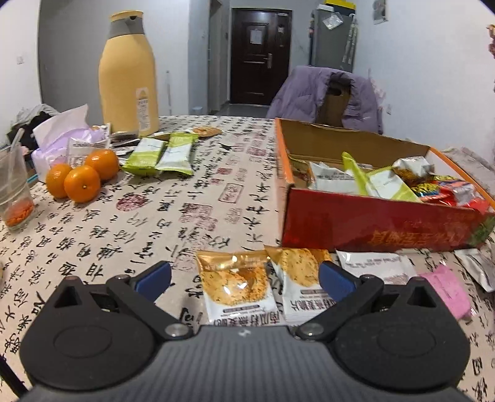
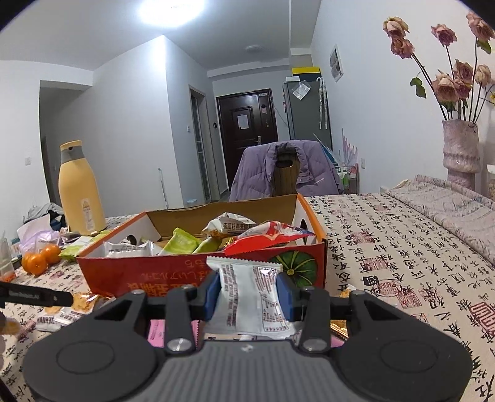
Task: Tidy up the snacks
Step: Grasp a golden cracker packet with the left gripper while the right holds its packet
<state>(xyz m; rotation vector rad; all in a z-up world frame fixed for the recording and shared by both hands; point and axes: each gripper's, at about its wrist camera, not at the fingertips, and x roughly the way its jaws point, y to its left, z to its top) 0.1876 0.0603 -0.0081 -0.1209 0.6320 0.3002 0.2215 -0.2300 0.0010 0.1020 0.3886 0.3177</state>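
right claw (image 2: 250,297) clamped on white snack packet (image 2: 247,297), upright, just near of red box (image 2: 130,272); left claw (image 1: 244,278) spread apart over golden biscuit packet (image 1: 238,284) on desk (image 1: 154,222).

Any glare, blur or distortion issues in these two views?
Left wrist: sharp, strong fisheye bowing, dark corners, glare on the gold snack packet. Right wrist: ceiling light blown out, the white packet in the right tongs still readable.

Two low wrist views, both facing box (image 1: 371,222)
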